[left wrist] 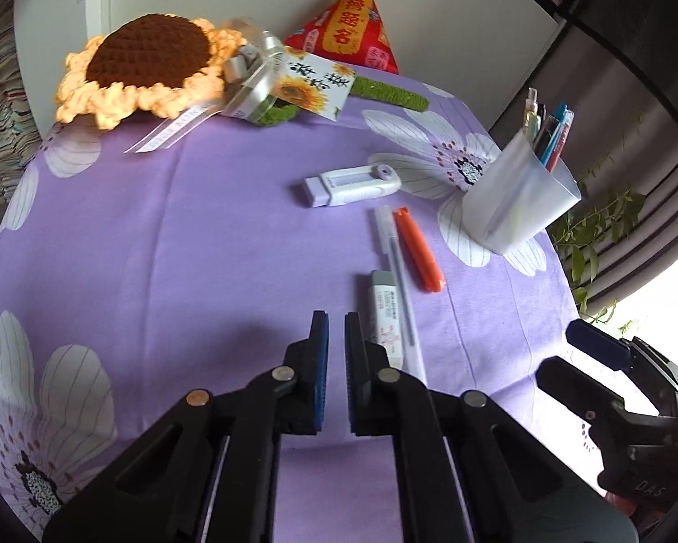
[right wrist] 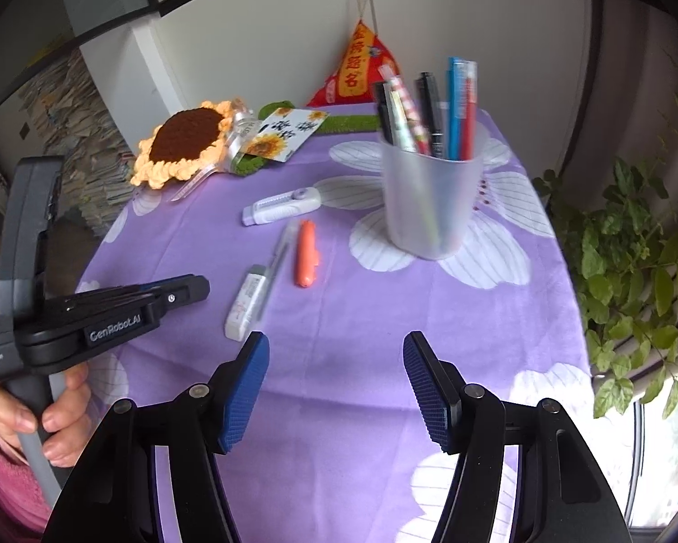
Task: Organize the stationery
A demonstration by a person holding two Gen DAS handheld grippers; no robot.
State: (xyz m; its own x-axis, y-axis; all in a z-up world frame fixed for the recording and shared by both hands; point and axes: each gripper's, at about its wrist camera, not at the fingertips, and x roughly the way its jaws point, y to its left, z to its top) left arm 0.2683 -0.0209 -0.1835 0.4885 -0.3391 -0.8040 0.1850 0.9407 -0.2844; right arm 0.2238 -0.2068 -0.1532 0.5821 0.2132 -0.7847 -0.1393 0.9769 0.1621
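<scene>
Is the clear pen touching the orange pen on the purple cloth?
Apart. In the right wrist view a narrow purple strip of cloth shows between the clear pen and the orange pen.

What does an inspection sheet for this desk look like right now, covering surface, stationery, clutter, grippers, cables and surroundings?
Surface: purple floral tablecloth, lying flat.
Job's things: translucent pen cup upright, holding several pens; loose on the cloth lie a correction tape, a clear pen, an orange pen and a white eraser.
Clutter: crocheted sunflower with a sunflower card at the back; red pouch hanging against the wall.
Grippers: left gripper shut, nothing between its fingers; right gripper open, empty.
Cables: nothing seen.
Surroundings: leafy plant to the right, paper stacks to the left.
</scene>
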